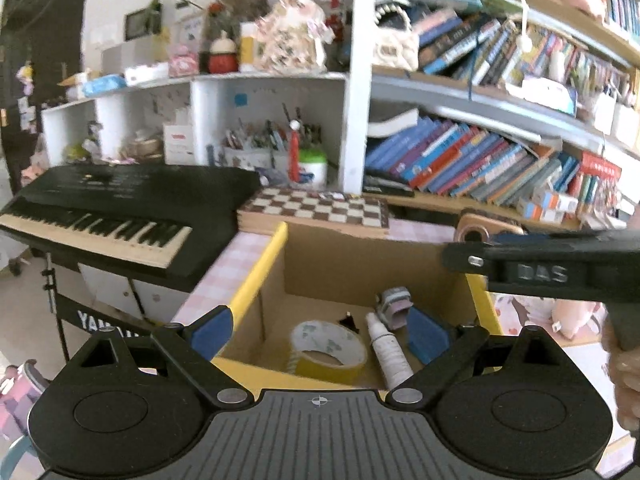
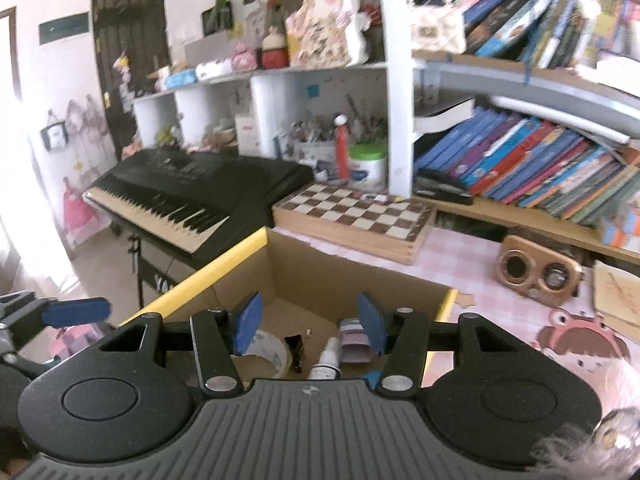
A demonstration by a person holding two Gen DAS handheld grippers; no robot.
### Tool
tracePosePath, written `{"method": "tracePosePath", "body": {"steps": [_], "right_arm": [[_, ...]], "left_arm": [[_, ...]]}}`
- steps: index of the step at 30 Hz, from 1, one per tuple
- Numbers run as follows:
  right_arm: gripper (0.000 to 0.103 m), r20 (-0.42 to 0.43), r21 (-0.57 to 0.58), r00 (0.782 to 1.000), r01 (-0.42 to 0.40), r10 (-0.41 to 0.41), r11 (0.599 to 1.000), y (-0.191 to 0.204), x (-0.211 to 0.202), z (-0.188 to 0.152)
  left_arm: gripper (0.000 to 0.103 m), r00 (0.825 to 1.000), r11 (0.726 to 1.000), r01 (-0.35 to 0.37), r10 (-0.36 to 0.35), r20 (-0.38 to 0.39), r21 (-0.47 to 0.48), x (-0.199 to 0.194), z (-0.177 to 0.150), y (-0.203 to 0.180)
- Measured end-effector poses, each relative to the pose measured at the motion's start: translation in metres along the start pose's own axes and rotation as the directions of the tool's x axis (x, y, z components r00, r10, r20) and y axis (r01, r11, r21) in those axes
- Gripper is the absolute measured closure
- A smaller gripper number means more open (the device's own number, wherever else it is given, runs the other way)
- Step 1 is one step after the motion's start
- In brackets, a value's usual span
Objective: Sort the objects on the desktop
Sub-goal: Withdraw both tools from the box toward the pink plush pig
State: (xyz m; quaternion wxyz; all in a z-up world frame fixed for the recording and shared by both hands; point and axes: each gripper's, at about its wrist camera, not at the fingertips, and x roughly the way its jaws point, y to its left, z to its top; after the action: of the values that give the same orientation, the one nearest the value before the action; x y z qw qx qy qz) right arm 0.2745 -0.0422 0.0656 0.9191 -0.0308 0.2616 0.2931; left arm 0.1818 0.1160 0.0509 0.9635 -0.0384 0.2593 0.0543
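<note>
Both claws empty over the box at the table's left edge: left gripper wide open, right gripper parted. Tape, bottle already inside. Next: fetch the wooden speaker near the table's back edge.

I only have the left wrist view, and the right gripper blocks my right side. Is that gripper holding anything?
Observer: No. The right gripper is open with nothing between its pads, above the box.
Operator: What is the brown thing behind it?
Observer: A wooden speaker with two round openings. It stands on the checked cloth to the right of the box, apart from it.
Operator: Anything else on that side?
Observer: A flat piece of cardboard lies just right of the speaker, at the picture's edge.
</note>
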Motion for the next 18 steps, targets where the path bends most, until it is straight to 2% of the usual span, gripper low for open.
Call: {"method": "tracePosePath", "body": {"steps": [7, 12, 18], "right_arm": [[0.052, 0.053, 0.055, 0.994, 0.097, -0.100, 0.994, 0.002, -0.045, -0.024], [0.052, 0.070, 0.078, 0.984, 0.156, -0.161, 0.985, 0.007, -0.081, -0.049], [0.052, 0.069, 0.106, 0.974, 0.206, -0.214, 0.973, 0.015, -0.116, -0.080]], "left_arm": [[0.007, 0.998, 0.999, -0.022, 0.024, 0.057, -0.043, -0.035, -0.007, 0.018], [0.007, 0.997, 0.999, 0.002, 0.002, 0.073, -0.051, -0.060, -0.017, 0.020], [0.007, 0.998, 0.999, 0.040, -0.038, 0.057, -0.029, -0.080, -0.034, 0.015]]}}
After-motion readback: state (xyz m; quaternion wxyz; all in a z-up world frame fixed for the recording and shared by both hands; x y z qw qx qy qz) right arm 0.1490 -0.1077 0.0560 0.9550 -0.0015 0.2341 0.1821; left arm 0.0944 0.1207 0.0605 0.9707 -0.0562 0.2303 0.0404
